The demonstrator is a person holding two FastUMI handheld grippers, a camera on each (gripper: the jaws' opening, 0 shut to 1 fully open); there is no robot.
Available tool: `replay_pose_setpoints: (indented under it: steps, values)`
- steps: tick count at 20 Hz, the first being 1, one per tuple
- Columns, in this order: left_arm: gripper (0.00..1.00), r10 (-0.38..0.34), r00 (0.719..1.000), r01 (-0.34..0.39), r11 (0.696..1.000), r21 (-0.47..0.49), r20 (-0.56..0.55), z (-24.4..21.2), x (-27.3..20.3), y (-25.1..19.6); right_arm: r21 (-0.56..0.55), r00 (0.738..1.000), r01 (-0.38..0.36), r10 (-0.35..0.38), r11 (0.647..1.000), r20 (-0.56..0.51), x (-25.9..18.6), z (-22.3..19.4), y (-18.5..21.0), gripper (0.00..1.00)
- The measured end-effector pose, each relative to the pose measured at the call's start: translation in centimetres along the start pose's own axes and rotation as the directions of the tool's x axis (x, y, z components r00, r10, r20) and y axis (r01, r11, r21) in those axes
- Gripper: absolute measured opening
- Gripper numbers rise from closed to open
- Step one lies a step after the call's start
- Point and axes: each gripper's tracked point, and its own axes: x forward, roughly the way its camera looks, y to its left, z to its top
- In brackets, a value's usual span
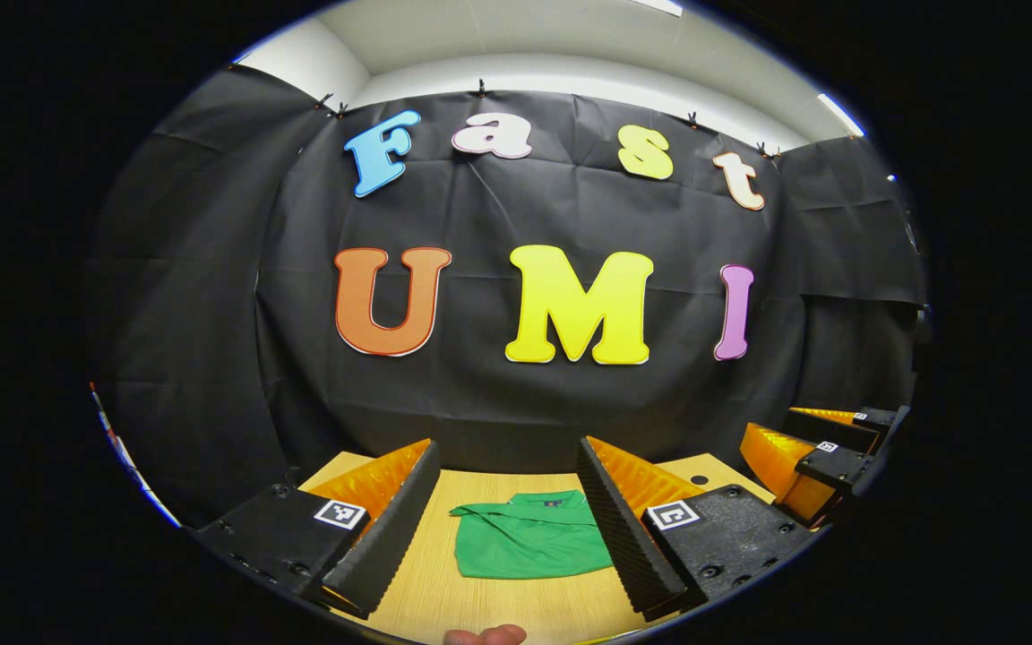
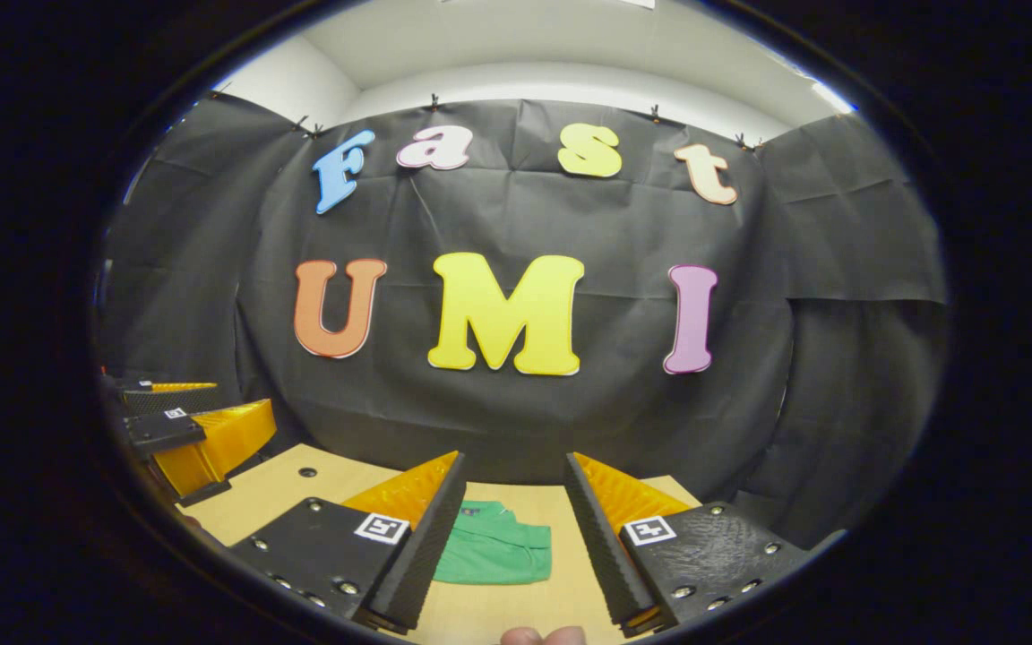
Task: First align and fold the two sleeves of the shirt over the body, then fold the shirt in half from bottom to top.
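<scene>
Pale wooden table [image 1: 498, 600], a folded green shirt [image 1: 529, 546] flat on top

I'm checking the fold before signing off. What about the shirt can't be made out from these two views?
- Left gripper view: the shirt's right edge is behind the left gripper's own right finger.
- Right gripper view: the shirt's left part is behind the right gripper's own left finger.
- Both views: the sleeves are hidden under the folded cloth, so their alignment can't be judged.
- Both views: the small mark near the collar is too small to make out.
</scene>
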Motion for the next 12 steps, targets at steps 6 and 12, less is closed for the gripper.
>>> replay_pose_setpoints:
  steps: [6,12]
  values:
    - [0.98,-0.003,1.000,0.003,1.000,0.013,-0.010,-0.43,0.39,-0.18,-0.005,1.000,-0.015,0.015,1.000,0.000,0.29,0.03,0.79,0.72]
    - [0.98,0.000,1.000,0.000,1.000,0.019,-0.006,-0.49,0.99,-0.17,0.008,1.000,-0.011,0.011,1.000,-0.009,0.98,-0.18,0.63,0.72]
